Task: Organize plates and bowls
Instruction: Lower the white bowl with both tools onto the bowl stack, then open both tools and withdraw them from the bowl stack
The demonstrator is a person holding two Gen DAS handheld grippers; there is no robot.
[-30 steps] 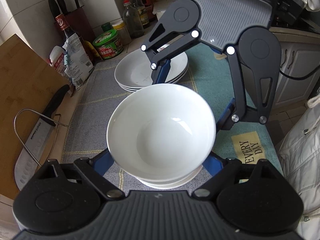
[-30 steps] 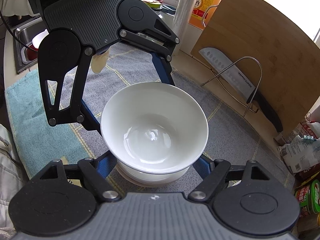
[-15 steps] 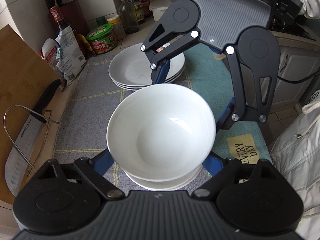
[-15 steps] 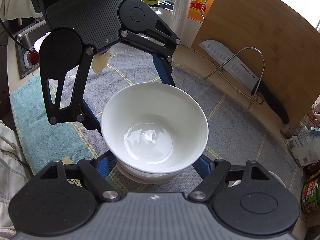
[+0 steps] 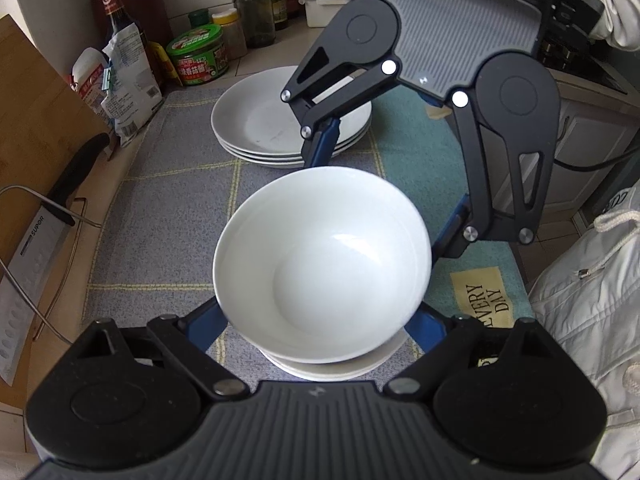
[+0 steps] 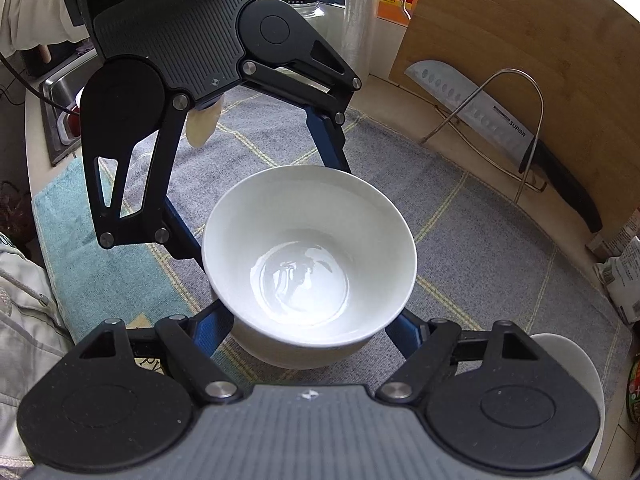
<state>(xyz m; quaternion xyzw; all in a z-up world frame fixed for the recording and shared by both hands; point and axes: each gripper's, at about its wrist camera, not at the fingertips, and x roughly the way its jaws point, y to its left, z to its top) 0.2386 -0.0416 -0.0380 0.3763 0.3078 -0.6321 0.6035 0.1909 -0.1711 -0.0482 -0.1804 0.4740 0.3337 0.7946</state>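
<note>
A white bowl (image 5: 322, 264) is held between both grippers, which face each other across it. It also shows in the right wrist view (image 6: 308, 256). It hangs just above another white bowl (image 5: 336, 366) on the grey mat, seen under it in the right wrist view (image 6: 304, 350). My left gripper (image 5: 320, 322) grips the near side of the bowl; my right gripper (image 6: 310, 326) grips the opposite side. The right gripper's body (image 5: 432, 80) fills the far side of the left wrist view. A stack of white plates (image 5: 256, 128) sits beyond the bowl.
A grey checked mat (image 5: 168, 208) and a teal towel (image 5: 424, 160) cover the counter. A cutting board (image 6: 520, 40), a knife (image 6: 480, 108) on a wire rack, bottles and a green tub (image 5: 198, 54) line the wall. A sink (image 6: 60, 112) lies at the far left.
Both grippers have carried the bowl a little along the counter away from the cutting board. The plate stack now sits further left in the left wrist view. The grip is unchanged.
</note>
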